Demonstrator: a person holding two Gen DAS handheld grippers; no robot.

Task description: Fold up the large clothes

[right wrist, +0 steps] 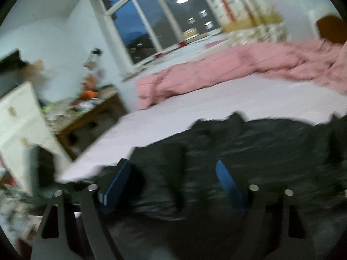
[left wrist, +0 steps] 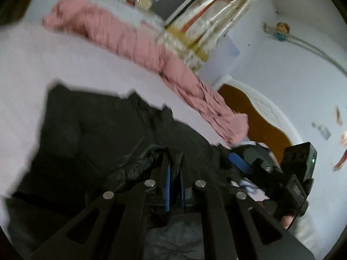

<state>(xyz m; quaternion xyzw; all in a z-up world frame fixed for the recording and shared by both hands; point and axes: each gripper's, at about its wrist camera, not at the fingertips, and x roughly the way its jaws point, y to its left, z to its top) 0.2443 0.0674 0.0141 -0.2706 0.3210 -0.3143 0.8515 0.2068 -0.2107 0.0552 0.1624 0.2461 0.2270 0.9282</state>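
A large black garment (left wrist: 91,134) lies spread on the pale pink bed sheet (left wrist: 54,60). My left gripper (left wrist: 175,162) is shut on a bunched fold of this black garment, the cloth pinched between its blue pads. My right gripper (right wrist: 173,173) is open, its blue pads wide apart, just above the black garment (right wrist: 260,143) near the bed's near edge. The right gripper also shows in the left wrist view (left wrist: 271,164), to the right of the left one. Both views are blurred.
A crumpled pink blanket (right wrist: 227,69) lies across the far side of the bed. A headboard (left wrist: 256,112) stands at the bed's end. A white drawer unit (right wrist: 19,117) and a cluttered wooden table (right wrist: 91,108) stand left of the bed, under a window (right wrist: 156,21).
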